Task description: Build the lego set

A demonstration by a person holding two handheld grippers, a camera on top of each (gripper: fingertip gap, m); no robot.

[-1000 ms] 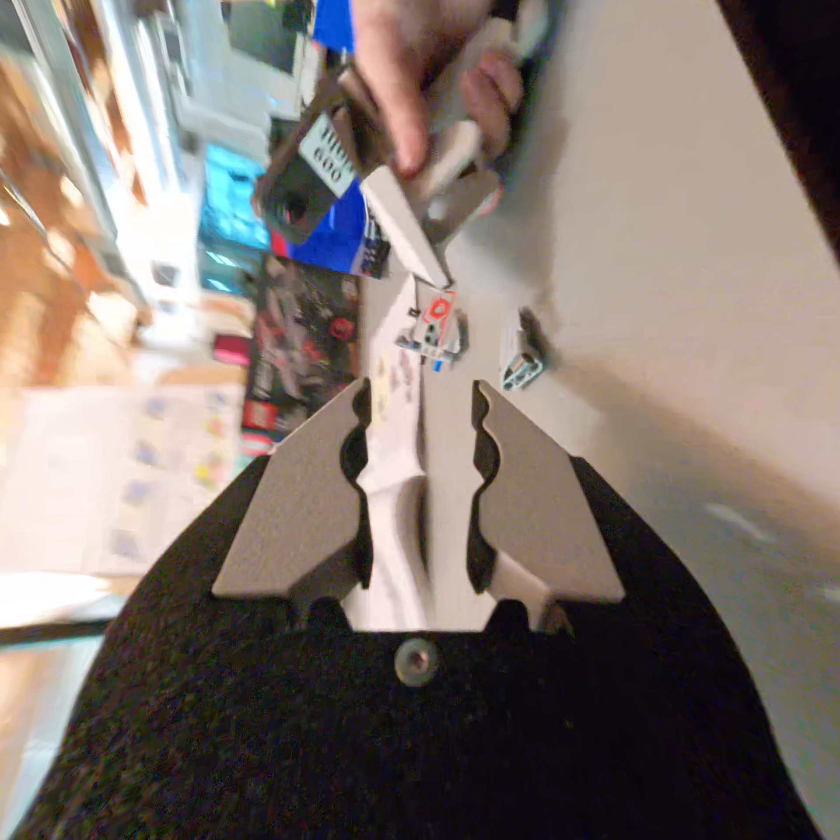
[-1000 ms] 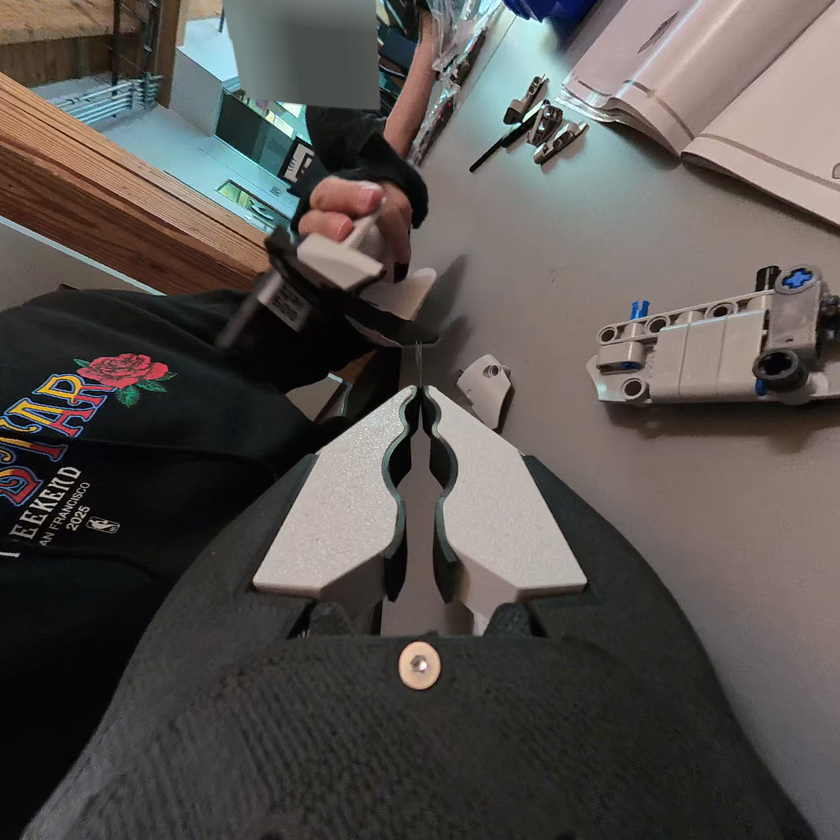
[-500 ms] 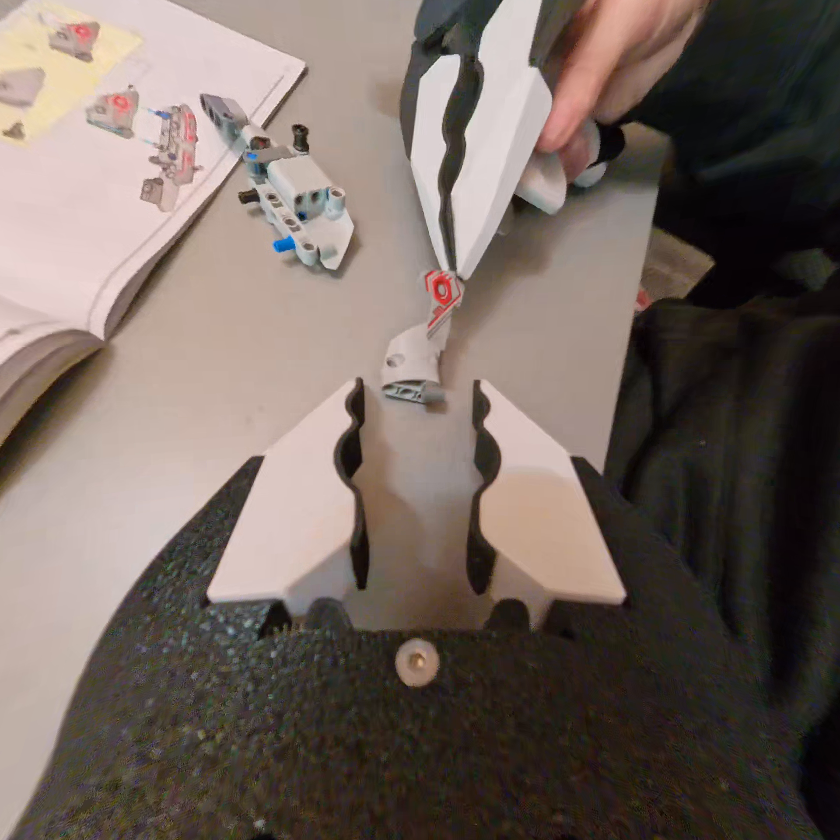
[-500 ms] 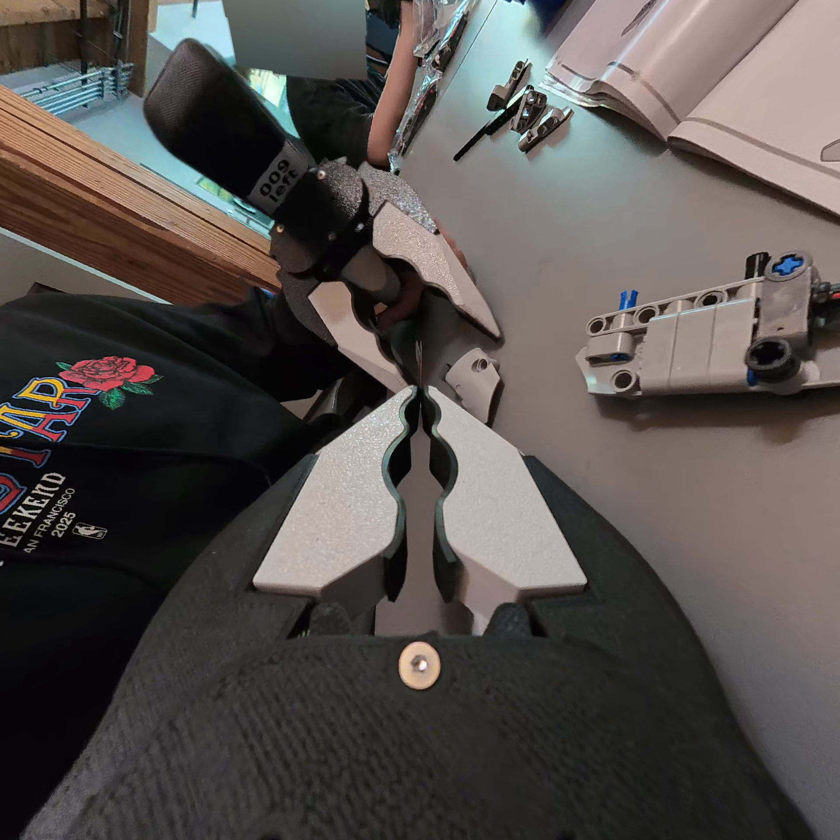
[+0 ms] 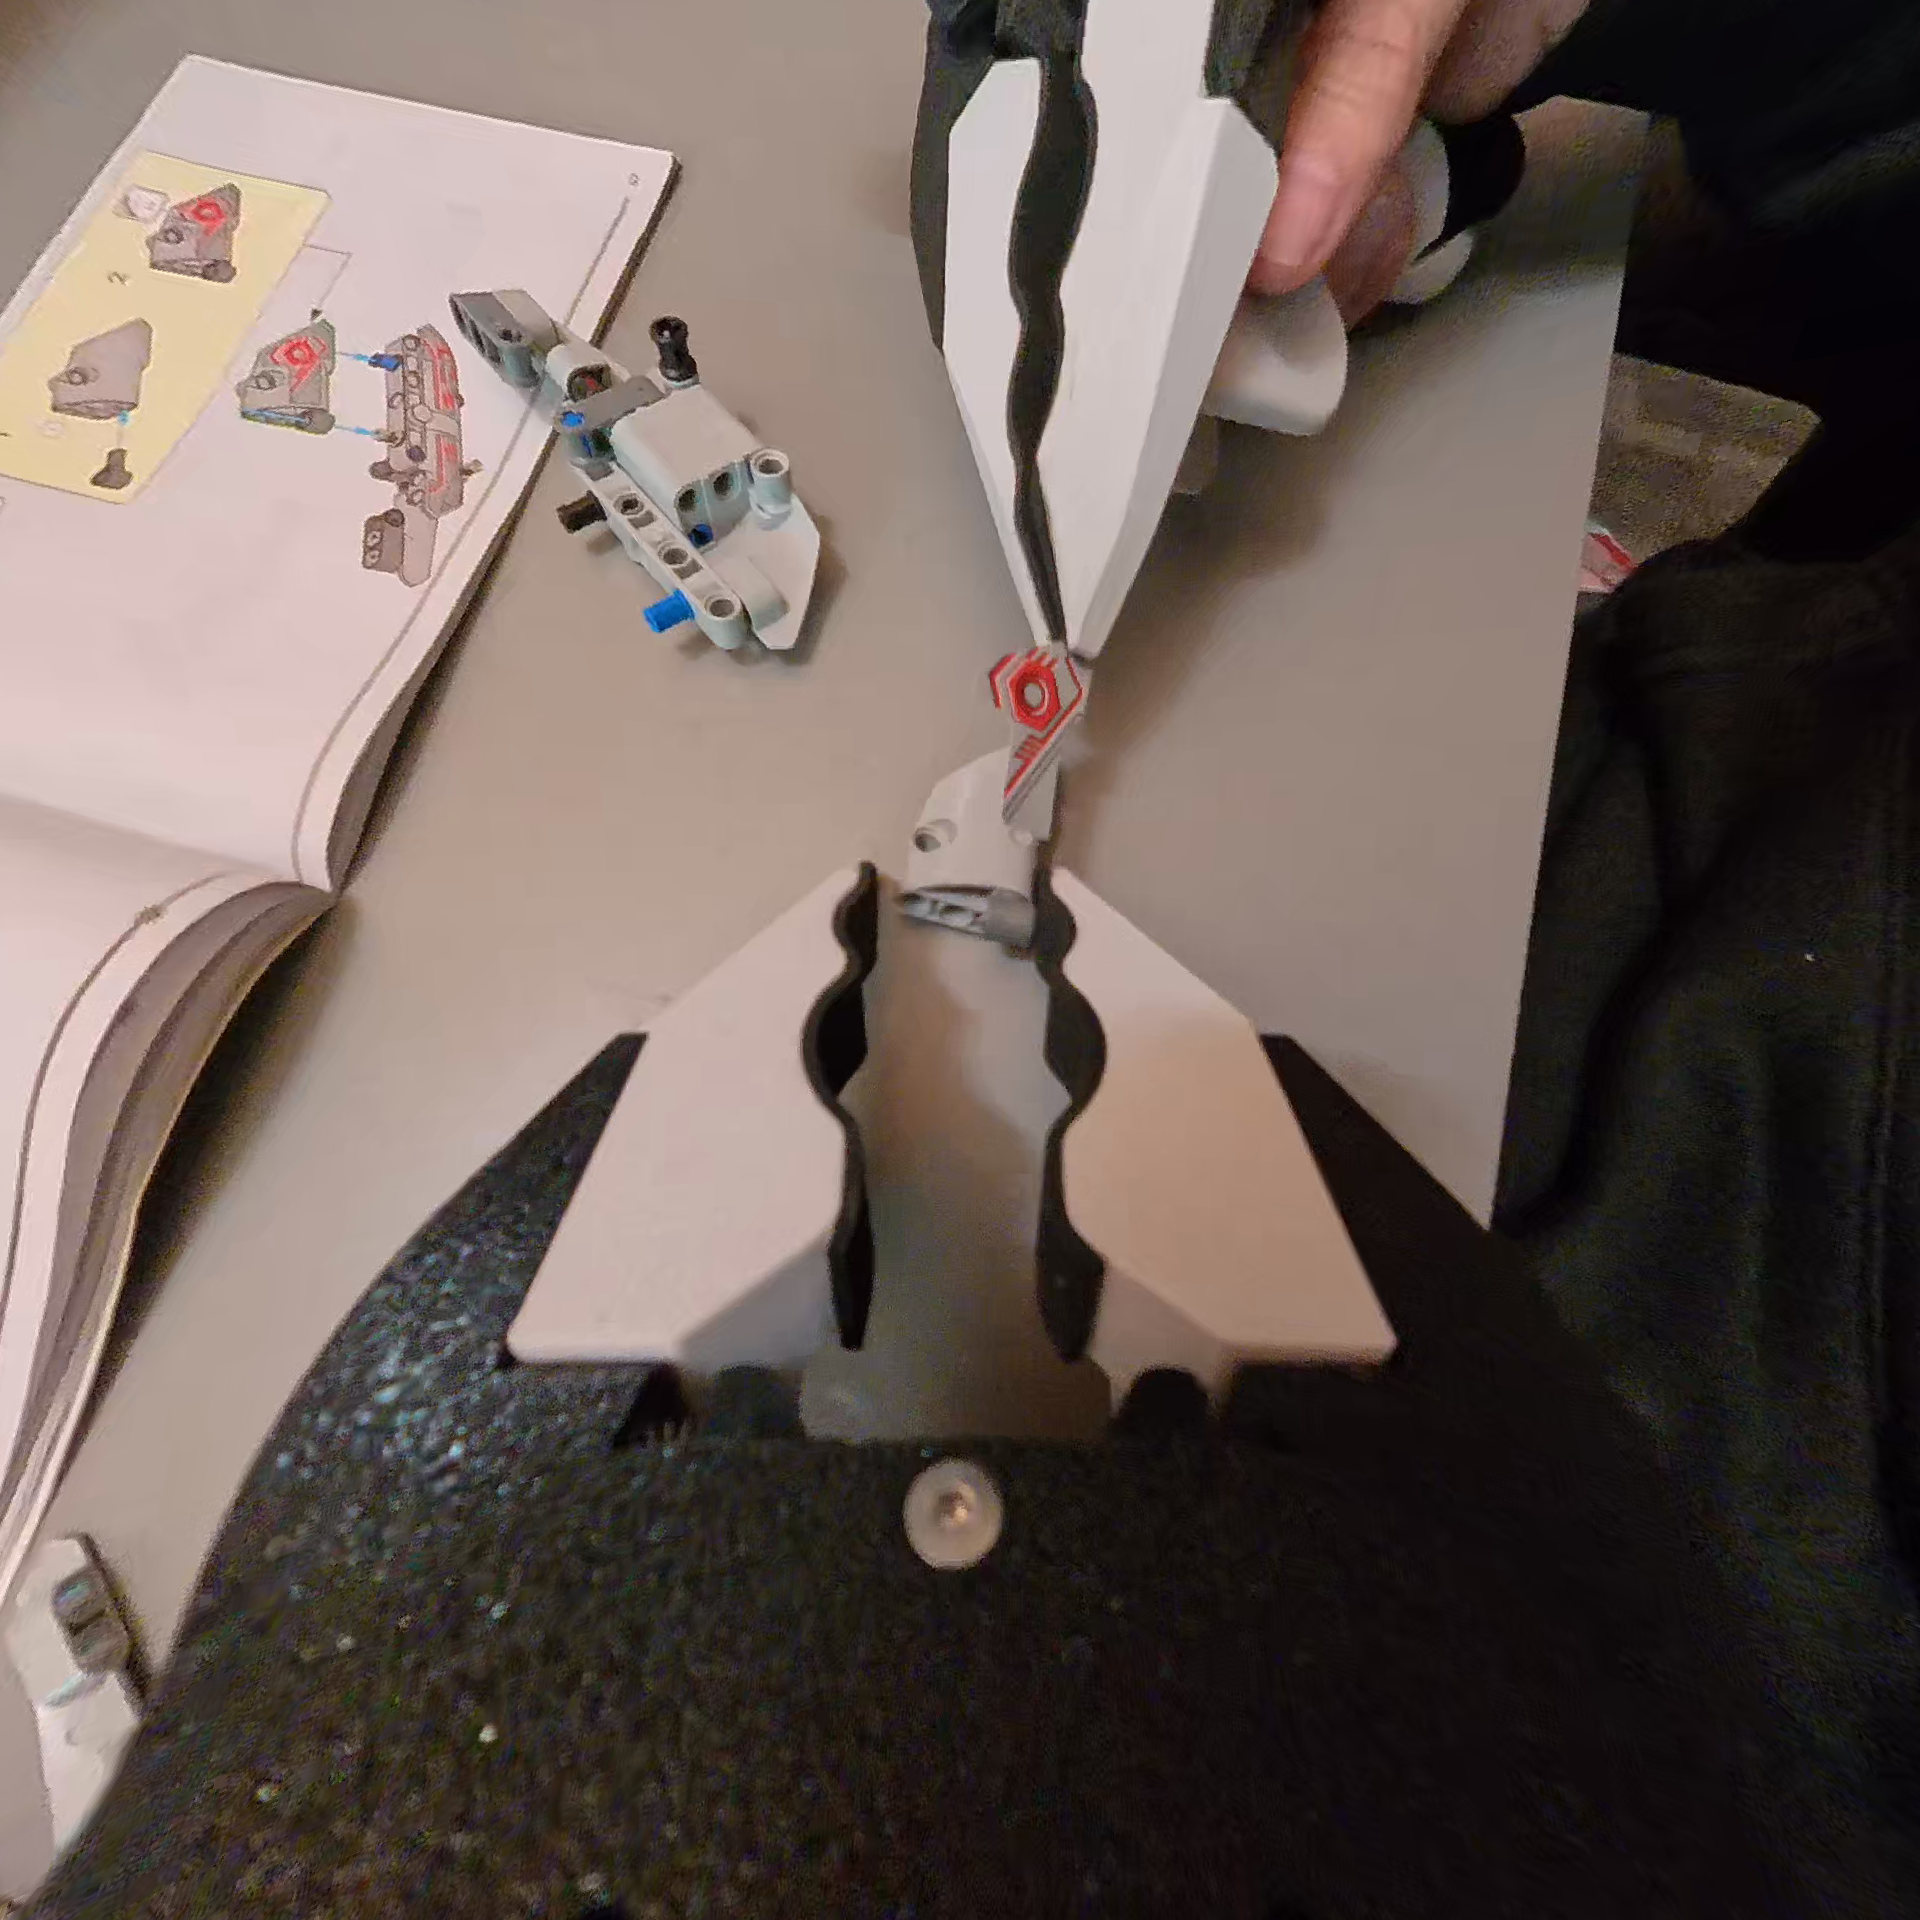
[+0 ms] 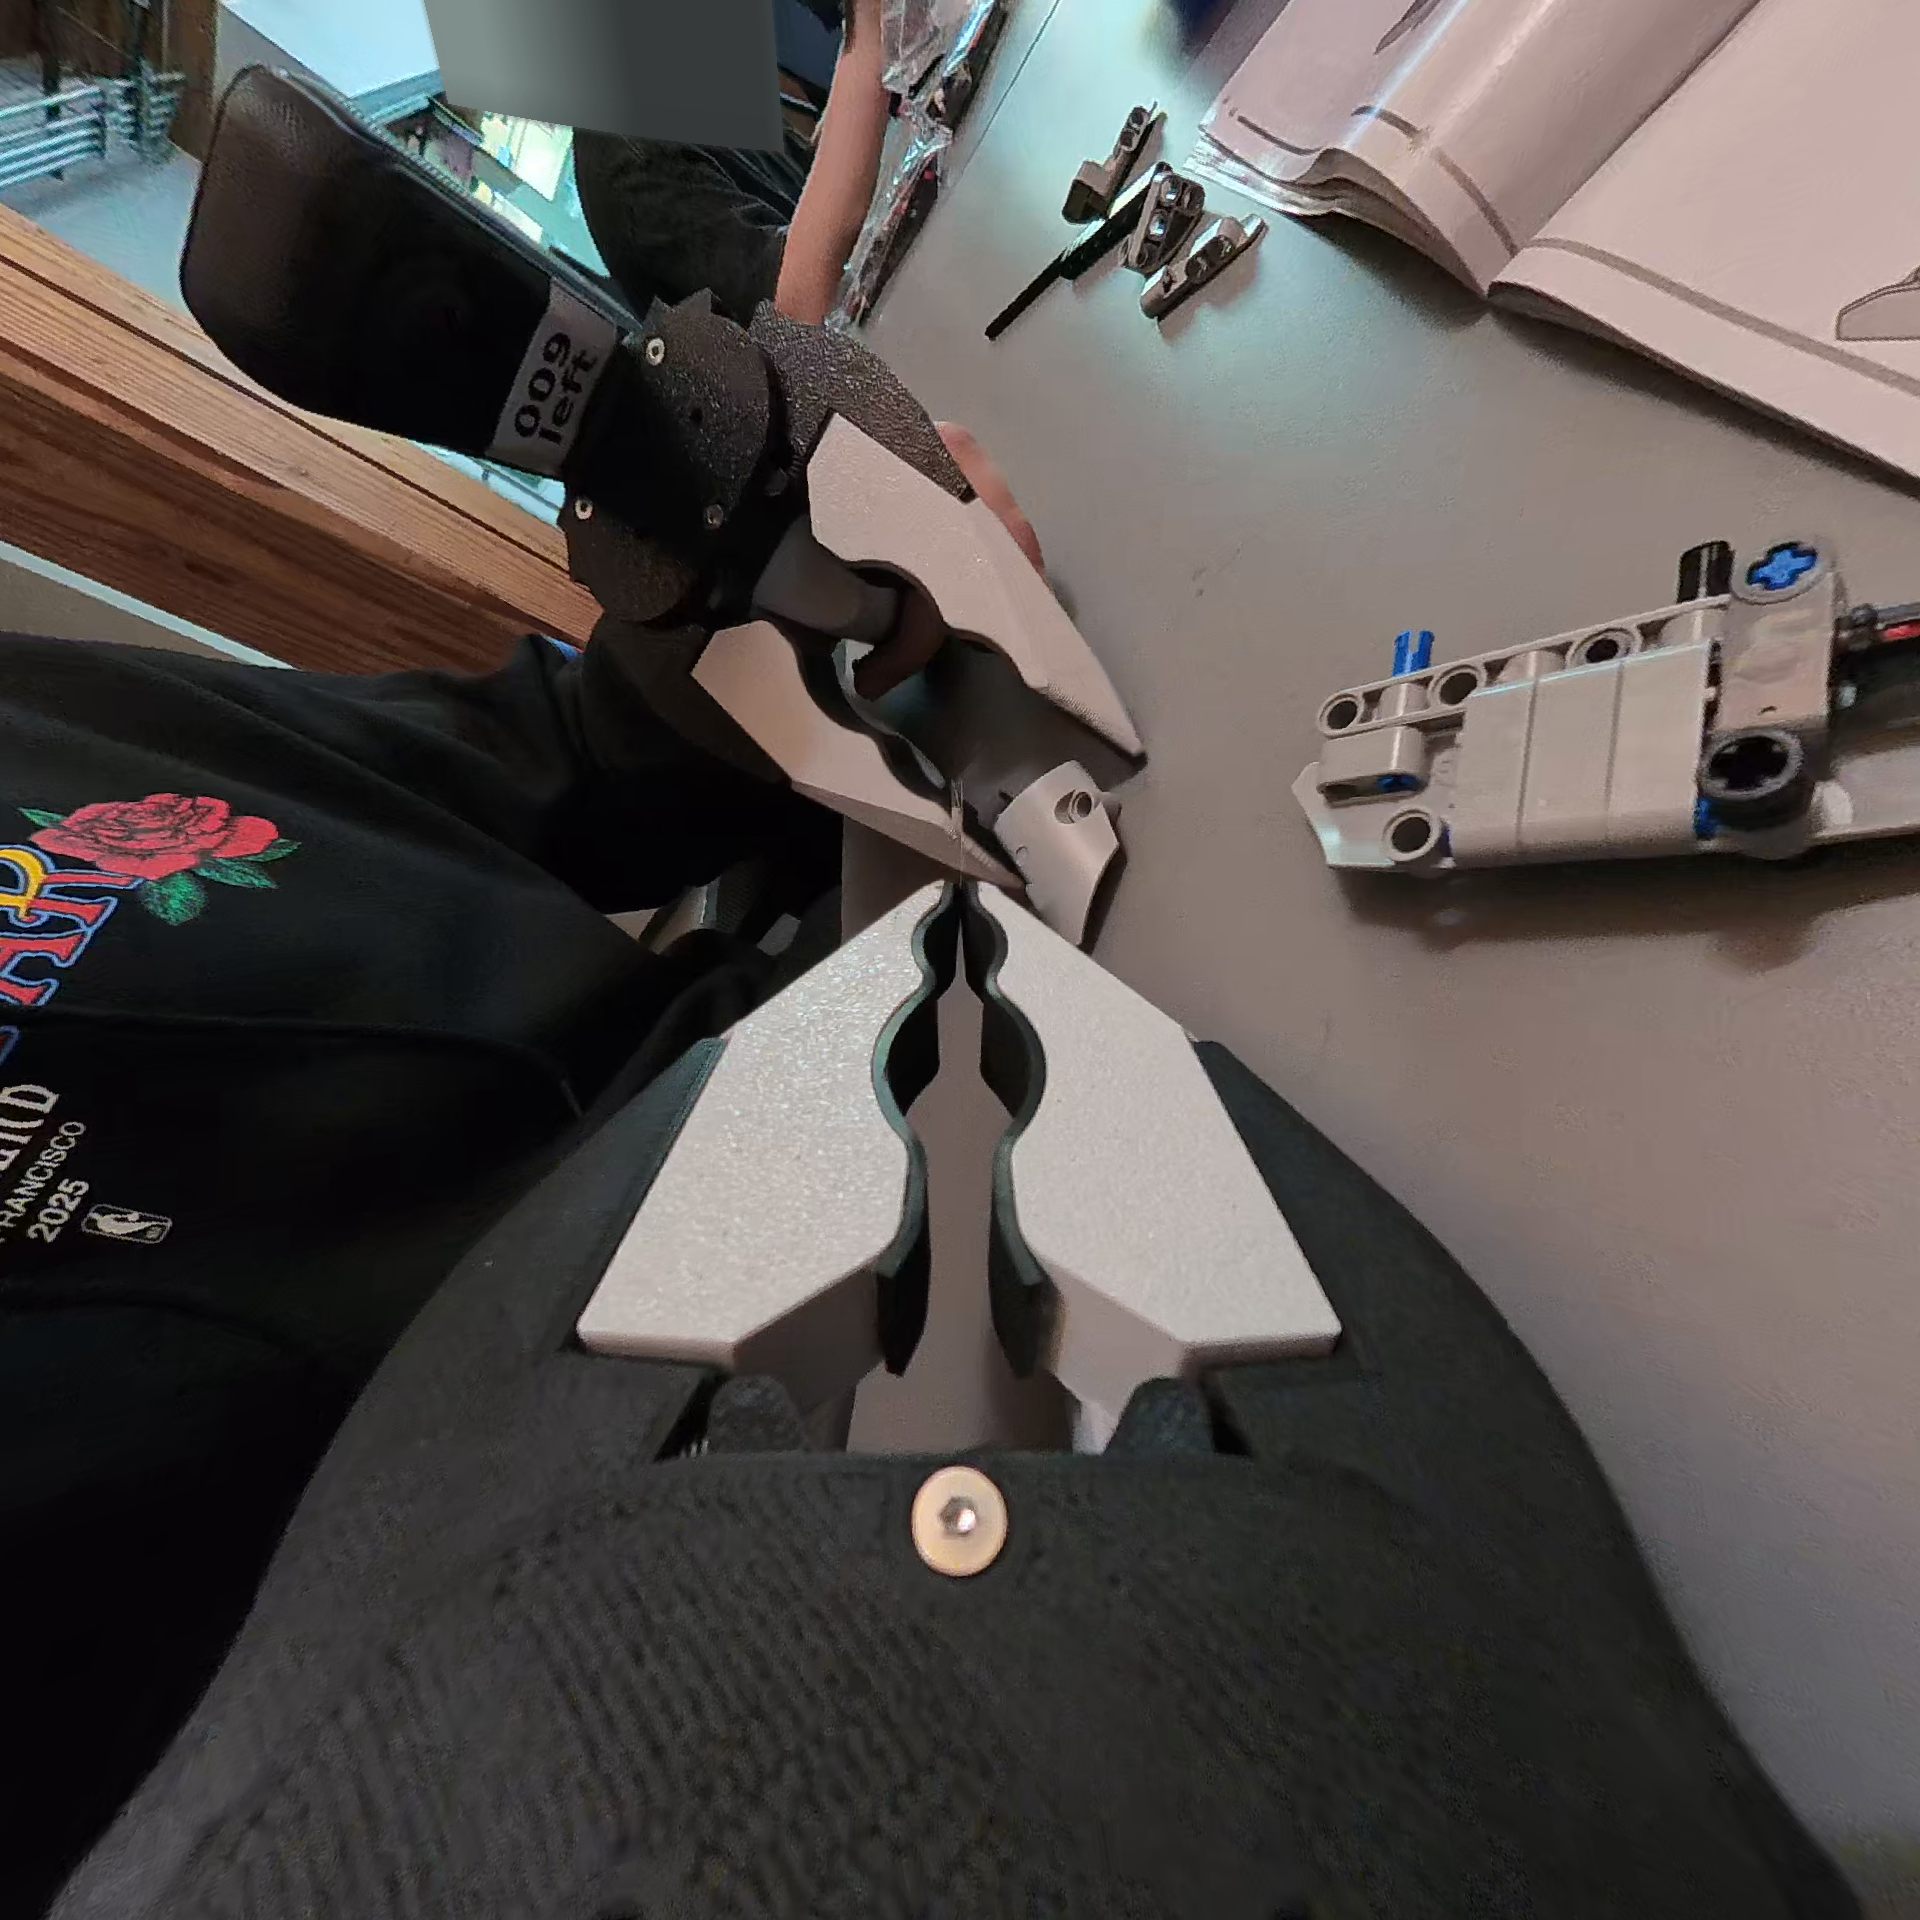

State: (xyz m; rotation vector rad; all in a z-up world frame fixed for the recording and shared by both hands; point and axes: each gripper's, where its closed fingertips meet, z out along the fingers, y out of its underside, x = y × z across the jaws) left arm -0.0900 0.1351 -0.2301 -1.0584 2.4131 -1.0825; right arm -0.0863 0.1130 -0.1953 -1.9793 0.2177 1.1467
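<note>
A small grey curved panel (image 5: 961,831) lies on the grey table near its edge. My left gripper (image 5: 956,894) has its fingers on either side of the panel and looks shut on it; it also shows in the right wrist view (image 6: 1070,821) around the panel (image 6: 1060,831). My right gripper (image 6: 958,894) is shut on a red and grey sticker (image 5: 1034,717), which shows edge-on and thin in its own view. In the left wrist view the right gripper (image 5: 1060,634) comes down from above and the sticker's lower end touches the panel.
A part-built grey assembly (image 5: 675,488) with blue pins lies beside the open instruction booklet (image 5: 208,571); both also show in the right wrist view, the assembly (image 6: 1579,758) and the booklet (image 6: 1714,208). Loose parts (image 6: 1164,218) lie farther back. The table edge (image 5: 1558,727) and a person's dark sweatshirt are close by.
My left gripper swung round to the table, moved up to the panel and narrowed its jaws around it. My right gripper kept hold of the sticker above the panel.
</note>
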